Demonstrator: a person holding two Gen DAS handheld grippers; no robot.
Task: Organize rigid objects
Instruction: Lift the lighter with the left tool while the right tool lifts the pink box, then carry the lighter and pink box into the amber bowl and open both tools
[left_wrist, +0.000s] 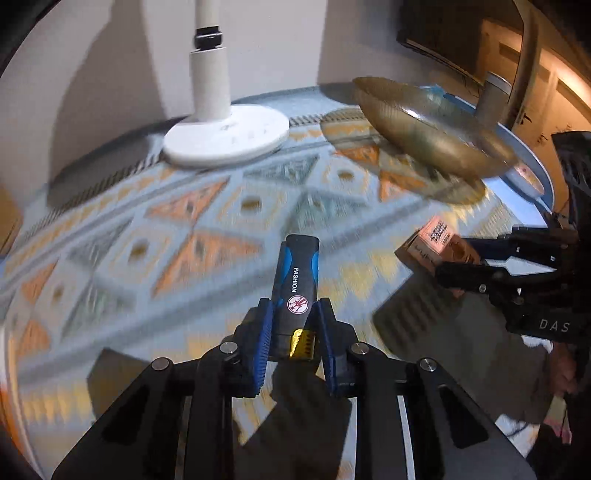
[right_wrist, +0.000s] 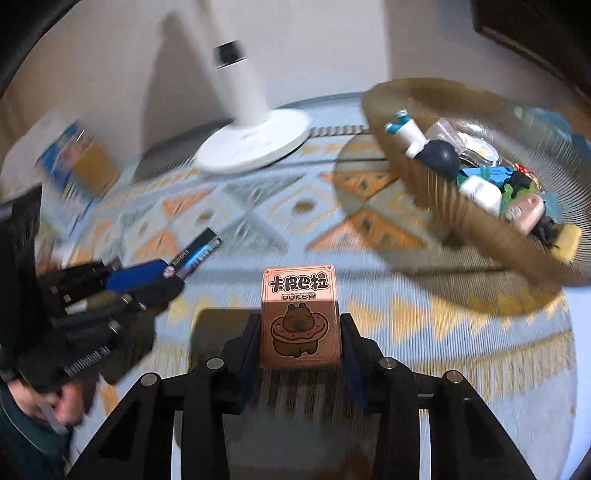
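Above a round table spread with a patterned cloth (left_wrist: 207, 221), both tools hang in the air with loads; the left gripper (left_wrist: 293, 325) is clamped on a black-and-blue lighter (left_wrist: 295, 273) marked FASHION, its blue pads pressed on the lower body, the top pointing away over the cloth; the right gripper (right_wrist: 301, 343) is closed tight on a pink poker card box (right_wrist: 300, 317) bearing a capybara in a doughnut, held upright between the fingers; in the left view that box (left_wrist: 436, 247) sits off to the right, apart from the lighter. At the back stands a white lamp base (left_wrist: 226, 138) with its stem rising near the wall; to the right a ribbed golden bowl (right_wrist: 436, 199) leans tilted, its near wall facing the card box, with small items heaped inside: a white bottle (right_wrist: 480, 194), a dark rounded piece (right_wrist: 439, 157), a yellow block (right_wrist: 567, 242). Between lamp and bowl lies bare cloth; the table's blue rim (left_wrist: 532, 155) curves just behind the bowl; boxes (right_wrist: 74, 166) crowd the far left edge, blurred.
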